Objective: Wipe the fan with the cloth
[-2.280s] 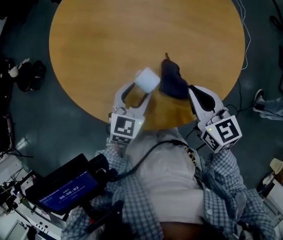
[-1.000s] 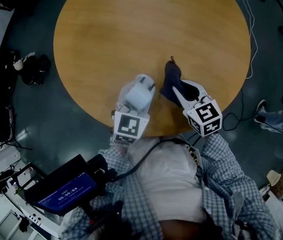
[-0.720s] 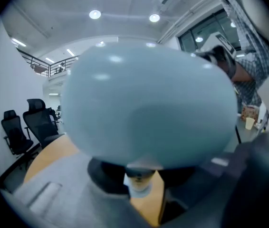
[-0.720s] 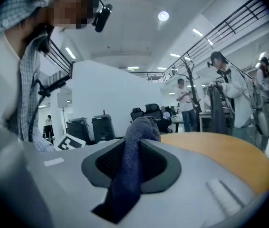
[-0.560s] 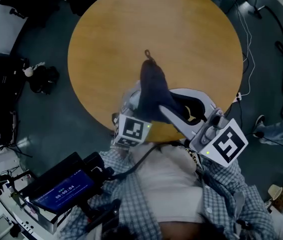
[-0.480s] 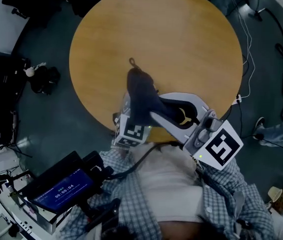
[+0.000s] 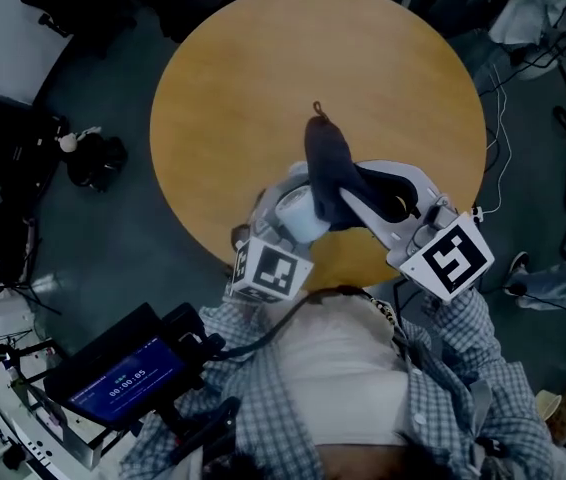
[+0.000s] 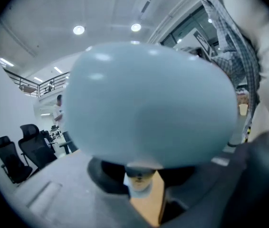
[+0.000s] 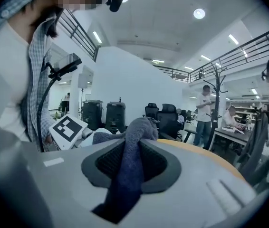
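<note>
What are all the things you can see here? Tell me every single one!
table: one, brown wood, round, in the middle of the head view
fan: one, pale blue, held up in the left gripper
cloth: one, dark blue, pinched in the right gripper, next to the fan
screen: one, black with a blue glow, lower left by the person
bundle: one, black, on the floor left of the table
office chairs: a few, black, far behind the table
left gripper: one, grey-white, fingers shut on the fan
right gripper: one, grey-white, fingers shut on the cloth
shirt: one, checked, on the person at the bottom
</note>
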A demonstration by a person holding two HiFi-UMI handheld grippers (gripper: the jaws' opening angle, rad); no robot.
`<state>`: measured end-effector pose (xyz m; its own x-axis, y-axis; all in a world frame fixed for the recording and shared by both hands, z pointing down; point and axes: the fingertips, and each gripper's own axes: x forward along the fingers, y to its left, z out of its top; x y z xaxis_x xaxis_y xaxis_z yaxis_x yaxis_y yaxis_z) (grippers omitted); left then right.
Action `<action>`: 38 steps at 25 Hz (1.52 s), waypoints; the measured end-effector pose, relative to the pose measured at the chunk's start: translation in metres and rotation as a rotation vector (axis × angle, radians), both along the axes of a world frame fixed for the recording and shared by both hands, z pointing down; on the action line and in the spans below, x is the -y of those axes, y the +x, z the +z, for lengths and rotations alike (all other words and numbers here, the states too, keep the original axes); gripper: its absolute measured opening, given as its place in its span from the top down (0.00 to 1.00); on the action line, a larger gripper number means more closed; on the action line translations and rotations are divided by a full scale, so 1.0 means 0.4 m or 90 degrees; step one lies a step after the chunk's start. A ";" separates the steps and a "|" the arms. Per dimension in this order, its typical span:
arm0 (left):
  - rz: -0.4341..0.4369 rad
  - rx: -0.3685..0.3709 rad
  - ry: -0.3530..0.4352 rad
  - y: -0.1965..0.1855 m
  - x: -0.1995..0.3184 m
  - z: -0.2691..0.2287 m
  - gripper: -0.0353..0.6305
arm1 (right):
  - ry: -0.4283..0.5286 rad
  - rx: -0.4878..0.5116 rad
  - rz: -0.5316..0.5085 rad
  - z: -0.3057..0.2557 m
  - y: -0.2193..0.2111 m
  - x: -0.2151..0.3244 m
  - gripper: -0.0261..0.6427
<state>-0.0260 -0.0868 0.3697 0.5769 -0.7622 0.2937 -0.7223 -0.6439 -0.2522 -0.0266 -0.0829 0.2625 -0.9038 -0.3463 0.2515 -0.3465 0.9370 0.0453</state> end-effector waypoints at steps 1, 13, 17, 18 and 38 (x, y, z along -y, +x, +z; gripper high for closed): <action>0.005 0.011 0.006 0.001 -0.003 0.000 0.74 | 0.008 0.005 -0.022 -0.017 -0.014 -0.014 0.83; 0.054 0.109 0.050 0.002 -0.014 0.015 0.74 | -0.008 0.012 -0.243 -0.046 -0.151 -0.053 0.83; 0.033 0.032 0.058 -0.013 -0.009 -0.027 0.74 | -0.038 0.057 -0.152 0.028 -0.105 0.028 0.83; 0.030 0.015 0.063 -0.015 -0.008 -0.043 0.74 | -0.049 0.060 -0.130 0.053 -0.092 0.036 0.83; 0.173 0.065 0.079 0.046 -0.083 -0.075 0.74 | -0.023 -0.140 -0.295 0.227 -0.197 0.106 0.83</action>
